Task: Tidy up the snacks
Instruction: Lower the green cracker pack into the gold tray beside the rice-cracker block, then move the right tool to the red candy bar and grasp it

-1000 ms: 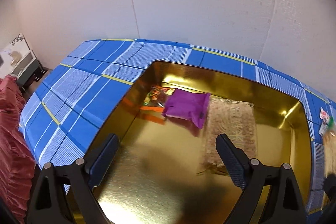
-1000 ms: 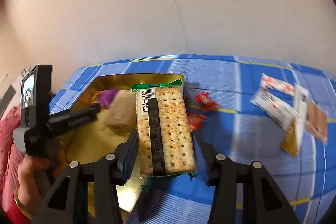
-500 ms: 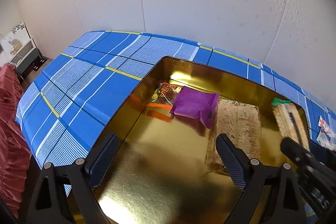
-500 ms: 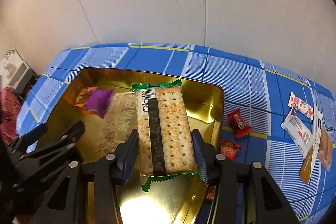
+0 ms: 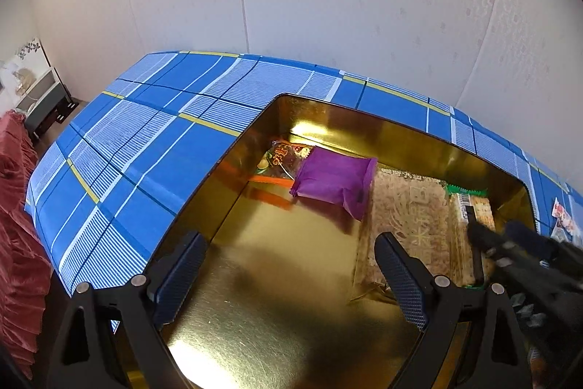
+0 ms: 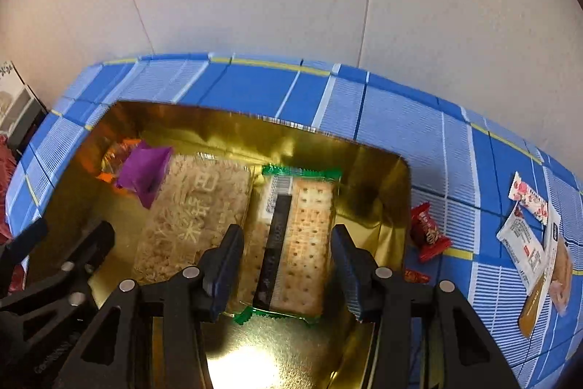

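Note:
A shiny golden tray (image 5: 328, 113) (image 6: 382, 195) sits on a blue plaid tablecloth. Inside lie a purple packet (image 5: 333, 179) (image 6: 145, 170), a dark orange-edged packet (image 5: 282, 157) and a flat brown rice-cake pack (image 5: 408, 217) (image 6: 196, 203). My right gripper (image 6: 286, 237) (image 5: 510, 243) is shut on a green-edged cracker pack (image 6: 309, 236) (image 5: 473, 210), low in the tray's right end, beside the rice-cake pack. My left gripper (image 5: 288, 254) hangs open over the tray's near left part with nothing between its fingers.
On the cloth right of the tray lie red candies (image 6: 426, 232), white sachets (image 6: 521, 243) and a brown packet (image 6: 561, 261). A dark red cloth (image 5: 14, 206) hangs past the table's left edge. A wall runs close behind the table.
My right gripper has carried the cracker pack leftward from over the tray's right rim and down into the tray beside the rice-cake pack. The left gripper has stayed put, still open.

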Demonstrator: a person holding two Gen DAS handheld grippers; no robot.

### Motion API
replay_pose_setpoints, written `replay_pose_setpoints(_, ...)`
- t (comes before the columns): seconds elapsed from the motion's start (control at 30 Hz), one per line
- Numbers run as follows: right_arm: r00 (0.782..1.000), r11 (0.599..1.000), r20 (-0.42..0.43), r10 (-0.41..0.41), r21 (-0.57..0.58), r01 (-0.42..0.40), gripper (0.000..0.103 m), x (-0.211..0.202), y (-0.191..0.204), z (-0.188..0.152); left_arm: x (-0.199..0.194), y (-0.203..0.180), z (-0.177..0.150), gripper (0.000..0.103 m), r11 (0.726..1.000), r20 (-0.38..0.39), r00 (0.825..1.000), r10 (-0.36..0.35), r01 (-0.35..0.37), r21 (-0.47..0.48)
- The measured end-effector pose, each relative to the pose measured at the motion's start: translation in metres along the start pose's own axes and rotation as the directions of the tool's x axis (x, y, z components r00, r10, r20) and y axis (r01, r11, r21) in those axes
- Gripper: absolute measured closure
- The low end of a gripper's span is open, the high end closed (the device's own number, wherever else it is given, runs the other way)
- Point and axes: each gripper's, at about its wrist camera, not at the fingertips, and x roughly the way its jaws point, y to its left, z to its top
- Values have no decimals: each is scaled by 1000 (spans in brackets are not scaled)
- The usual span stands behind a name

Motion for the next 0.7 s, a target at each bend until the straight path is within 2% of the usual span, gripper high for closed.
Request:
replay_pose_setpoints(0.2,986,991,141,84,91,-97,52,-40,-34,-7,-1,-3,-1,9,1000,9,1000,-8,7,6)
replay_pose_setpoints(0.3,984,991,176,43,116,-64,52,-56,-59,-16,-2,-7,-2,8,1000,11,1000,-15,15,16)
replay_pose_setpoints(0.53,986,982,167,-26,191,-6,52,-74,-117,-49,-8,-18,-6,6,998,35,999,-38,36,54)
replay_pose_setpoints(0.7,993,969,116,-20,247,-9,52,-64,-143,-77,-13,-27,-9,5,996,58,997,-46,41,78)
